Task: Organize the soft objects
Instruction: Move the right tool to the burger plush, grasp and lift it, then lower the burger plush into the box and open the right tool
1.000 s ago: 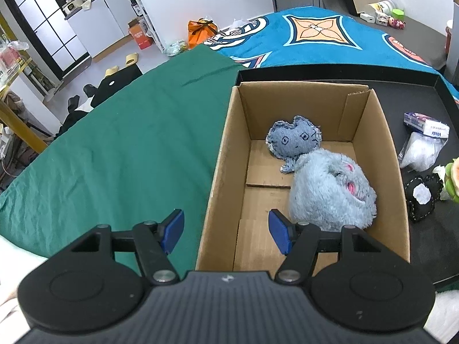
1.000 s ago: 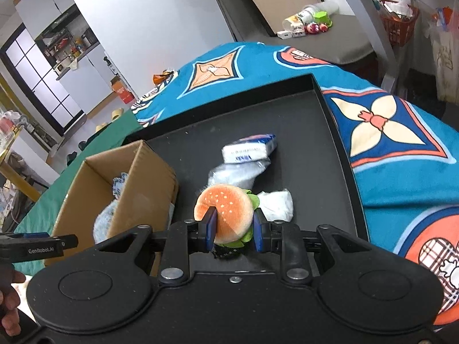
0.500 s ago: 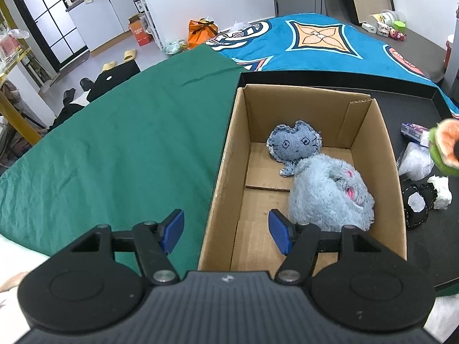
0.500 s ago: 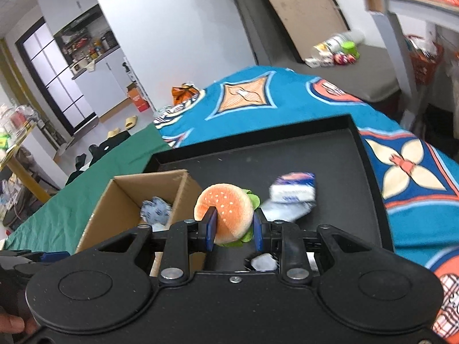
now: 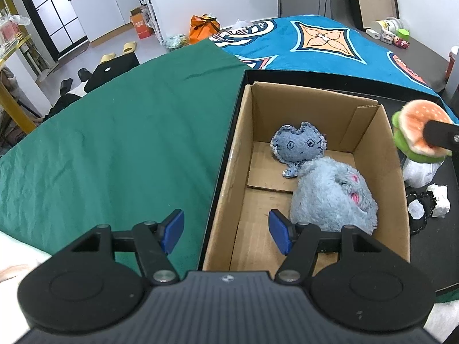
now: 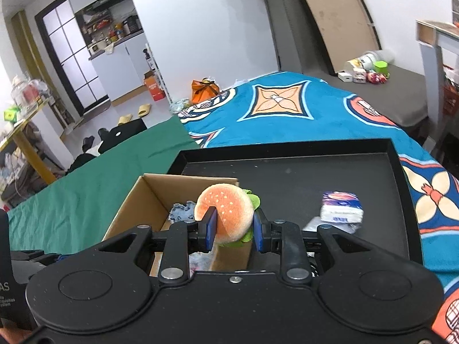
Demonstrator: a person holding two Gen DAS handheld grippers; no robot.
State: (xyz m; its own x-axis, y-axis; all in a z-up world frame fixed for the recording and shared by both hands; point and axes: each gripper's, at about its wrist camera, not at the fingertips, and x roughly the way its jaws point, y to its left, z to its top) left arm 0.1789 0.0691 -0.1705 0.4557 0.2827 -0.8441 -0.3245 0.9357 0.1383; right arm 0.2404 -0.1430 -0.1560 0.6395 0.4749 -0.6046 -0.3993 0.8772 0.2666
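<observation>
- Left wrist view: the cardboard box (image 5: 229, 172) stands in the black tray (image 5: 430, 97) and holds a denim cat plush (image 5: 298, 144) touching a fluffy blue plush (image 5: 332, 197). The left claw (image 5: 226, 229) gapes wide and empty astride the box's near wall. A white wad (image 5: 437, 200) and a black lace piece (image 5: 420, 212) lie in the tray beside the box.
- Right wrist view: the right claw (image 6: 233, 228) pinches the burger plush (image 6: 225, 215) narrowly, above the box's (image 6: 134, 203) right wall. A tissue pack (image 6: 341, 207) lies on the tray (image 6: 287, 172).
</observation>
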